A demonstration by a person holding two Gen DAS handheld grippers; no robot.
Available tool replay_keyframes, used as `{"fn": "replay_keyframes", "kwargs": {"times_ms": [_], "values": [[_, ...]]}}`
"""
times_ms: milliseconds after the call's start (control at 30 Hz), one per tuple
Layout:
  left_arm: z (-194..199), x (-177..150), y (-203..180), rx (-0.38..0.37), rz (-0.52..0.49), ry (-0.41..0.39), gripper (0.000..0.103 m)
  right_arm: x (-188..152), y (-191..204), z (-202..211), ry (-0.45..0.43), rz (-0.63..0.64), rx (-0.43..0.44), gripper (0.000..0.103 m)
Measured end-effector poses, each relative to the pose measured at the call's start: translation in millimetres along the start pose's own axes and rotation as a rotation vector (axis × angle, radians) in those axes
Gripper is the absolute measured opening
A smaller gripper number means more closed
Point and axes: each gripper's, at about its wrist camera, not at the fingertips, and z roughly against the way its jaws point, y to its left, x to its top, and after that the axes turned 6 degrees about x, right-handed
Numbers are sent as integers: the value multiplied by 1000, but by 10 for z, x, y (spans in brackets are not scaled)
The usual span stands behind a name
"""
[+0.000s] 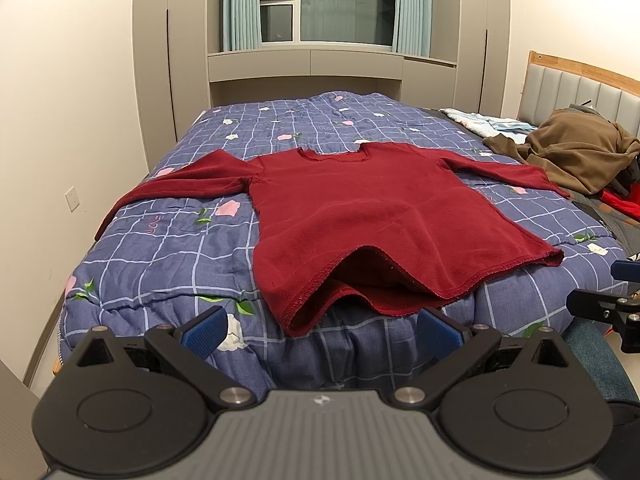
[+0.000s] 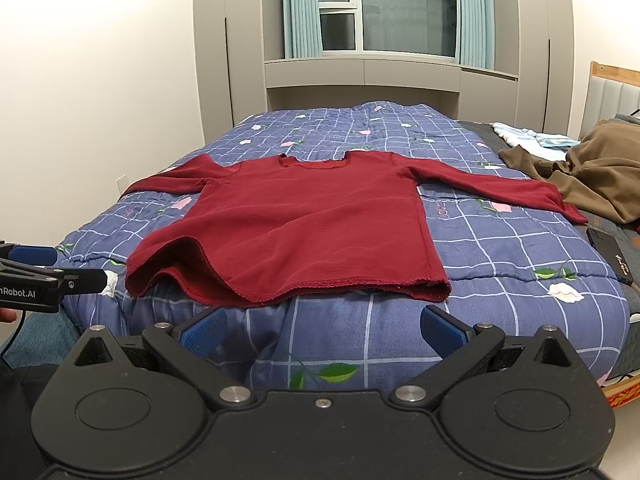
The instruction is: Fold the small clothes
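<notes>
Blue-padded jaws stand wide and empty on both the left gripper (image 1: 320,330) and the right gripper (image 2: 324,330), short of the bed's edge. Just beyond, the dark red long-sleeved knit top (image 1: 360,208) lies spread flat on the blue checked floral quilt (image 1: 160,248). It looks soft and light; the hem corners or cuffs seem the best places to grip. Only the right view shows a black phone-like slab (image 2: 608,252) farther off.

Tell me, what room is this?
A bedroom, most likely. There is a bed with a padded headboard, tall wardrobes beside a curtained window, and a red top spread out for folding.
</notes>
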Motion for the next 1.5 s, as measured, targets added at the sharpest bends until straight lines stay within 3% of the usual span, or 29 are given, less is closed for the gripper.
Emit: {"fn": "replay_keyframes", "kwargs": {"times_ms": [1100,1333,1500], "values": [[38,73,37,11,-30,10,103,11,-16,-16,17,12,-11,103],[-109,119,61,12,-27,43,103,69,-43,-124,48,-7,-8,103],[-300,257,162,42,-7,70,103,184,-47,-245,68,13,-56,103]]}}
